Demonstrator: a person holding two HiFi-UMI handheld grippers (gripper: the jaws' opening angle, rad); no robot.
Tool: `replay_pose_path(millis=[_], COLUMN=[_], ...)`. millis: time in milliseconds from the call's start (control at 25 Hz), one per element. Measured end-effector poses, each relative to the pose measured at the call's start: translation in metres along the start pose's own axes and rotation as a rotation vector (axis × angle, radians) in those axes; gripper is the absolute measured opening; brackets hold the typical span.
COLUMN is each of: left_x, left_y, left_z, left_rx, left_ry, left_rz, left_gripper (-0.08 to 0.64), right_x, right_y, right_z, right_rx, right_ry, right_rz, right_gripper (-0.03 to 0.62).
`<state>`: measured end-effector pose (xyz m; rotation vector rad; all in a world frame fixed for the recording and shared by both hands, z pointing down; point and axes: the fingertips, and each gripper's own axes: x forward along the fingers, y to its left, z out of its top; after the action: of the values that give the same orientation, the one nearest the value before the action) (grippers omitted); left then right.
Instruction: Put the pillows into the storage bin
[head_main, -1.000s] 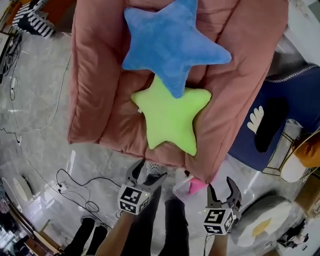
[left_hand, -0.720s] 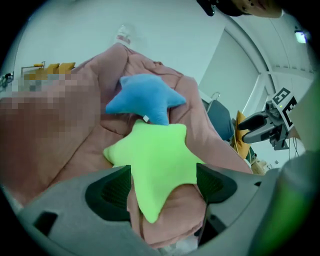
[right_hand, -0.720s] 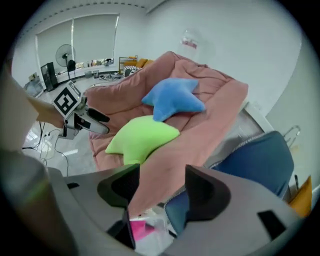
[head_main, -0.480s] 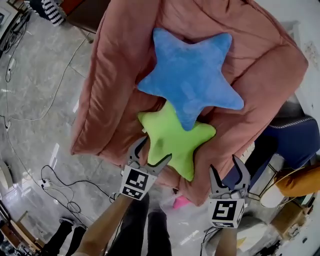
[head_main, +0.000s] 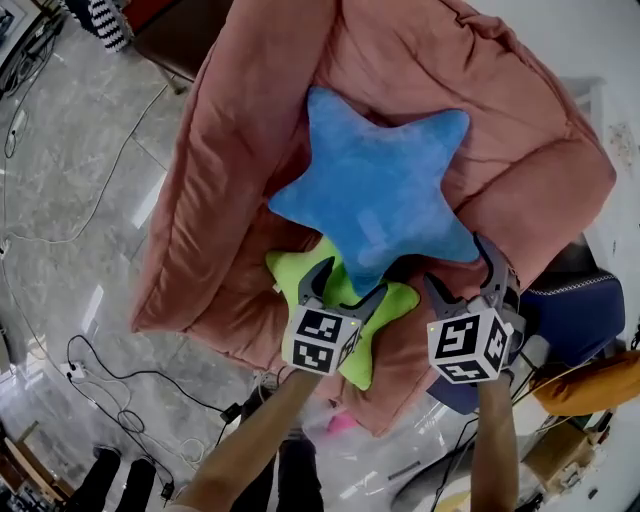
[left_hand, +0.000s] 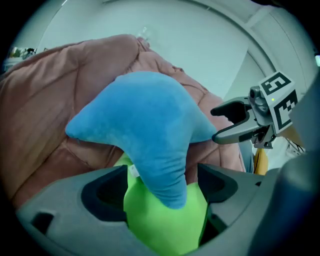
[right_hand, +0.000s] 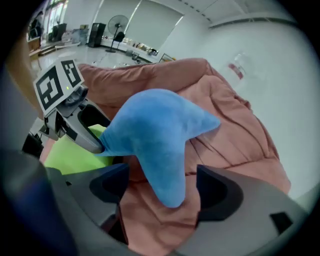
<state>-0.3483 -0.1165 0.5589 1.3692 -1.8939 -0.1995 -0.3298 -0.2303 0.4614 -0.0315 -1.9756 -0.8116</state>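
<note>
We see only the tips of the green star pillow (head_main: 398, 297). The blue star pillow (head_main: 375, 190) covers its middle, and the left gripper (head_main: 350, 282) hides its near side. The pink cushion (head_main: 230, 180) beneath both runs off the top edge of the head view. The right gripper (head_main: 458, 265) covers a corner of a navy object (head_main: 580, 310) that we cannot identify. An orange thing (head_main: 598, 385) is cut by the right edge. The left forearm (head_main: 250, 440) and right forearm (head_main: 497, 440) leave at the bottom edge.
</note>
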Motion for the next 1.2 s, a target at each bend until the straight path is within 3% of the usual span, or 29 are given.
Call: replay_pose_path(millis=[40, 200, 320, 480, 520, 680, 840, 1040, 1200], left_x=[0.008, 0.024, 0.026, 0.037, 0.04, 0.041, 0.02, -0.013, -0.037], left_y=[-0.001, 0.007, 0.002, 0.007, 0.009, 0.017, 0.014, -0.002, -0.035], left_z=[0.001, 0.002, 0.01, 0.016, 0.014, 0.011, 0.018, 0.028, 0.023], left_rx=[-0.011, -0.066, -0.076, -0.097, -0.098, -0.15, -0.157, -0.051, 0.04], left_ry=[0.005, 0.034, 0.019, 0.037, 0.044, 0.051, -0.022, -0.095, -0.121], left_rz=[0.002, 0.044, 0.037, 0.046, 0.048, 0.012, 0.005, 0.016, 0.019], left_gripper=[0.405, 0.407, 0.407, 0.407, 0.407, 0.405, 0.405, 0.402, 0.403], right_x=[0.009, 0.041, 0.056, 0.072, 0.075, 0.066, 0.037, -0.004, -0.048], right_y=[-0.002, 0.004, 0.011, 0.01, 0.012, 0.02, 0.025, 0.033, 0.042], right_z=[0.001, -0.006, -0.015, 0.002, 0.007, 0.02, 0.034, 0.039, 0.022], right_rx=[-0.013, 0.084, 0.033, -0.032, -0.039, -0.025, -0.032, 0.046, 0.103], right_ry=[-0.002, -0.03, 0.018, 0.048, 0.055, 0.038, -0.018, -0.088, -0.141], right_rz=[0.012, 0.082, 0.087, 0.057, 0.057, 0.027, -0.052, -0.133, -0.192], right_gripper=[0.43, 0.499, 0.545, 0.548, 0.544, 0.424, 0.371, 0.35, 0.35])
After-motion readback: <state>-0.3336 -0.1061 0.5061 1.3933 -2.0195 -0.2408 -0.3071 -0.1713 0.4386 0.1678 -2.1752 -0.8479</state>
